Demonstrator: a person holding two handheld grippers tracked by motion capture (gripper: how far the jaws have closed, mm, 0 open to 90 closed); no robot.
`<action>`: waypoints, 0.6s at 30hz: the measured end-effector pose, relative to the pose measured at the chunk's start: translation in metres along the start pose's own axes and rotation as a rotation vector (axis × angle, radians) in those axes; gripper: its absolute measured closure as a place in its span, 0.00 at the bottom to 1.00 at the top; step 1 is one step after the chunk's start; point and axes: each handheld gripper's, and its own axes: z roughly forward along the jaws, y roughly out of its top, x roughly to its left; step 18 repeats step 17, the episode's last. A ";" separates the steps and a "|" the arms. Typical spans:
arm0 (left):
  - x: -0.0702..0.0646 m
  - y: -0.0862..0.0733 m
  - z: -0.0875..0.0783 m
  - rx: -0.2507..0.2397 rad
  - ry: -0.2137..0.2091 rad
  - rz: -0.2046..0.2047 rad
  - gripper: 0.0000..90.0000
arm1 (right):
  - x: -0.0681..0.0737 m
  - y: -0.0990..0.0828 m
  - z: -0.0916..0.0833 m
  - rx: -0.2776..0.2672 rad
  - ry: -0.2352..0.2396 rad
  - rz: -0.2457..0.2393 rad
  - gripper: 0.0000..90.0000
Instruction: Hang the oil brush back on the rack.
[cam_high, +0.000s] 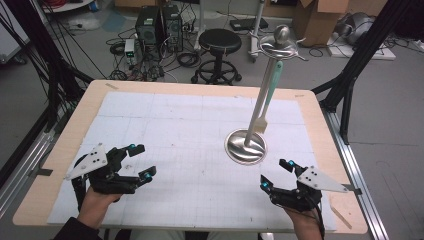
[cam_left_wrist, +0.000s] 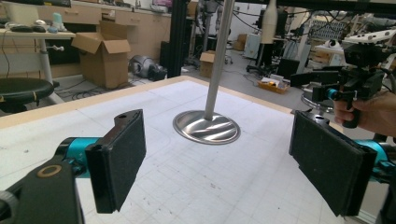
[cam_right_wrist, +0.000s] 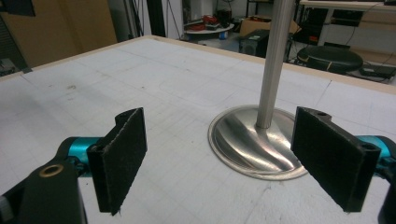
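A tall metal stand rises from a round shiny base (cam_high: 245, 146) right of the table's middle, its pole (cam_high: 264, 95) leaning up to a hooked top with a ball (cam_high: 281, 36). A brush with a teal handle (cam_high: 271, 85) hangs from the top, bristles (cam_high: 259, 125) just above the table. My left gripper (cam_high: 141, 161) is held at the front left, open, nothing between its pads (cam_left_wrist: 119, 158). My right gripper (cam_high: 276, 175) is held at the front right, open and empty, just in front of the base (cam_right_wrist: 257, 144). The left gripper view shows the base (cam_left_wrist: 207, 127) and the other gripper (cam_left_wrist: 348, 88).
The white gridded mat (cam_high: 190, 145) covers the wooden table (cam_high: 60, 150). Behind the table stand a black stool (cam_high: 219, 47), computer towers (cam_high: 157, 25) with cables, and cardboard boxes (cam_high: 315, 20). Black frame legs (cam_high: 360, 55) flank the table.
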 end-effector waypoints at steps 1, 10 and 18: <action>0.000 0.000 0.000 -0.003 0.001 0.000 0.21 | 0.000 0.000 0.001 0.000 0.002 0.002 0.19; 0.001 0.001 0.000 -0.002 0.002 0.000 0.21 | 0.001 0.000 0.003 0.002 0.008 0.002 0.19; 0.001 0.001 0.000 -0.008 0.004 -0.005 0.21 | 0.001 0.000 0.003 0.000 0.013 0.001 0.19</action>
